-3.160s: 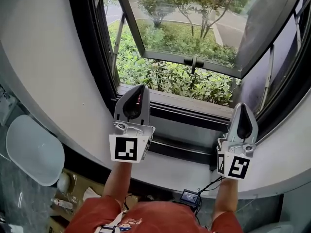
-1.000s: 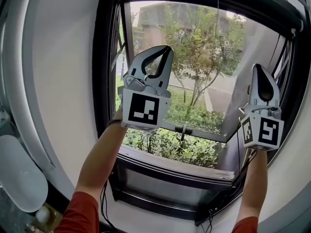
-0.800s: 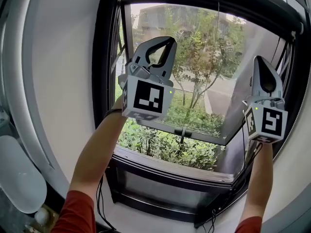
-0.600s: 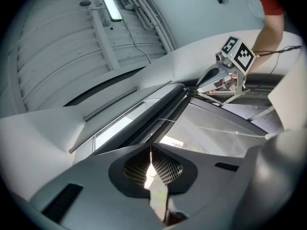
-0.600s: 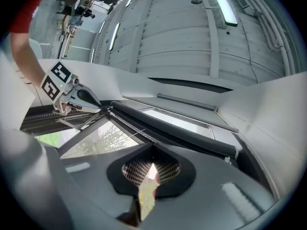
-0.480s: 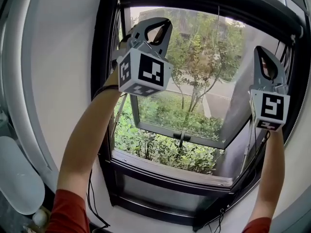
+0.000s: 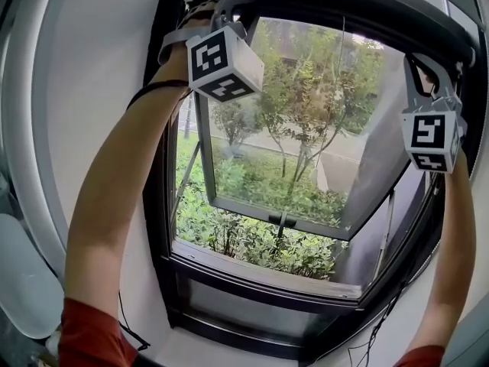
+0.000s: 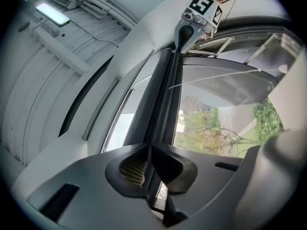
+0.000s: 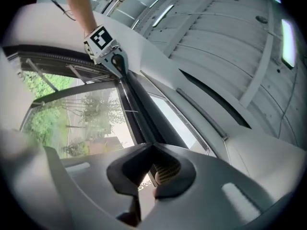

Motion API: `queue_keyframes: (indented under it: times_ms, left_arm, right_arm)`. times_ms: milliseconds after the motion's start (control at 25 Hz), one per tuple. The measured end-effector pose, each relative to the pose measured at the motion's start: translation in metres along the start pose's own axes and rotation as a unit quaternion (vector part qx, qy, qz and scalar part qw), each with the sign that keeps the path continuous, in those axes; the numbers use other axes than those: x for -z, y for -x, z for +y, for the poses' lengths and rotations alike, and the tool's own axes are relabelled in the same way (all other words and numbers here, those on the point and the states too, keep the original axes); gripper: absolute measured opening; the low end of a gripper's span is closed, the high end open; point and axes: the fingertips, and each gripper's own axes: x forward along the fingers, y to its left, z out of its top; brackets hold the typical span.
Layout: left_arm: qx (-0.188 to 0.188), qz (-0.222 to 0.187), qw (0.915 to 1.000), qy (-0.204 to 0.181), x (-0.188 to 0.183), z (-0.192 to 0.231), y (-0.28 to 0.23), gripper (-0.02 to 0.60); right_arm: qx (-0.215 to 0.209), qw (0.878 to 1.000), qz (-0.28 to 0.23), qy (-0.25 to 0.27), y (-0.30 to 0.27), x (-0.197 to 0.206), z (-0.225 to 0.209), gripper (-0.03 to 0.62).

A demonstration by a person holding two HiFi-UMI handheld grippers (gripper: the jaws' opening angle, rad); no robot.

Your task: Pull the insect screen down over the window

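Note:
The insect screen is rolled up in a black housing (image 7: 328,2) along the top of the window frame. My left gripper (image 7: 235,4) is raised to the housing's left end, my right gripper (image 7: 425,58) to its right end. In the left gripper view the shut jaws (image 8: 148,147) point along the black housing (image 8: 163,95), with the right gripper (image 8: 191,30) at its far end. In the right gripper view the shut jaws (image 9: 152,148) lie against the same housing (image 9: 139,114), the left gripper (image 9: 109,51) far along it. Nothing shows between either pair of jaws.
Below the housing an open window sash (image 7: 283,216) tilts outward over shrubs and trees. A white wall (image 7: 84,67) curves round the left side of the black frame (image 7: 157,205). A strip light (image 8: 53,14) hangs on the ceiling.
Both grippers have risen from mid-window height to the black housing at the top of the frame. The left one moved up and leftward; the right went straight up.

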Motion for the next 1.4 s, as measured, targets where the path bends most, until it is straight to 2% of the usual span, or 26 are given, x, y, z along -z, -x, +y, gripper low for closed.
queue_keyframes:
  times_ms: [80,120,160,320,840,1120,1400]
  left_arm:
    - [0.003,0.013,0.9993,-0.035,0.001,0.003,-0.009,0.011]
    - [0.007,0.020,0.9984,-0.052,0.002,0.002,-0.012,0.015]
    - [0.011,0.027,0.9974,-0.065,0.005,0.002,-0.015,0.015]
    - [0.023,0.042,0.9950,-0.088,0.009,0.004,-0.023,0.025]
    - [0.045,0.047,0.9912,-0.115,0.005,0.004,-0.045,0.029]
    - [0.061,0.042,0.9862,-0.148,0.001,0.000,-0.048,0.035]
    - [0.112,0.052,0.9837,-0.131,0.003,-0.004,-0.049,0.027]
  right_arm:
    - [-0.021,0.999,0.015,0.037,-0.008,0.006,0.002,0.020]
    - [-0.029,0.998,0.024,0.048,-0.012,0.010,0.002,0.058]
    - [-0.031,0.998,0.031,0.053,-0.015,0.013,0.000,0.058]
    - [-0.025,0.997,0.039,0.062,-0.020,0.013,-0.016,0.058]
    - [-0.077,0.985,0.097,0.119,-0.053,0.017,-0.014,0.058]
    - [-0.095,0.982,0.112,0.120,-0.057,0.023,-0.015,0.057]
    - [-0.140,0.969,0.145,0.140,-0.058,0.038,-0.004,0.051]
